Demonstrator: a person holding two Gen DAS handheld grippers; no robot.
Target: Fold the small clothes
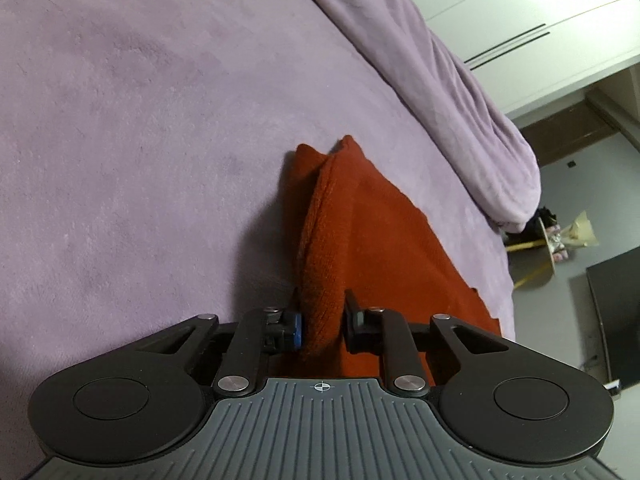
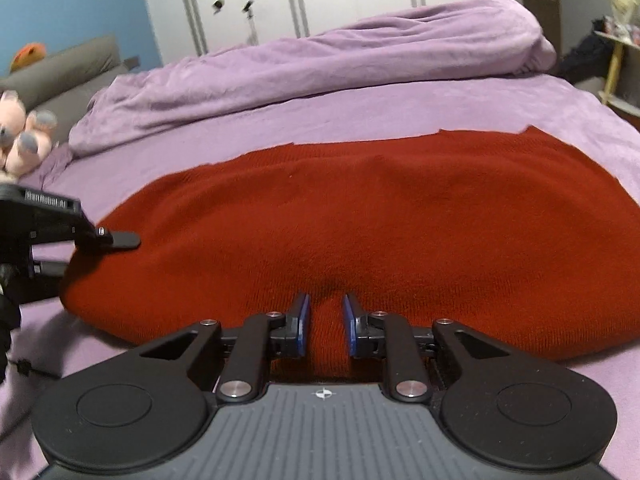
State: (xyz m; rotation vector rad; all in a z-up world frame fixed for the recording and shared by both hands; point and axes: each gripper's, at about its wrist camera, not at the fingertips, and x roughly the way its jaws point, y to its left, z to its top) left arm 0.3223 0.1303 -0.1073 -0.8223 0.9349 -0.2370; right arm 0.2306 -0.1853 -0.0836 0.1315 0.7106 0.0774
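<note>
Left wrist view: our left claw (image 1: 322,316) is clenched on a bunched fold of the red knit garment (image 1: 360,232), which lies on the purple bed (image 1: 140,140), its far corners peaked.

Right wrist view: our right claw (image 2: 326,322) grasps the garment's near edge, cloth pinched between the blue pads (image 2: 305,326); the left claw bites its left end. To fold well, we judge both edges should rise together and level. No containers are in view.

The red knit garment (image 2: 380,216) lies spread wide across the lilac bed, its near edge bunched into a raised ridge. One end stands up in folded layers, peaking to a point.
</note>
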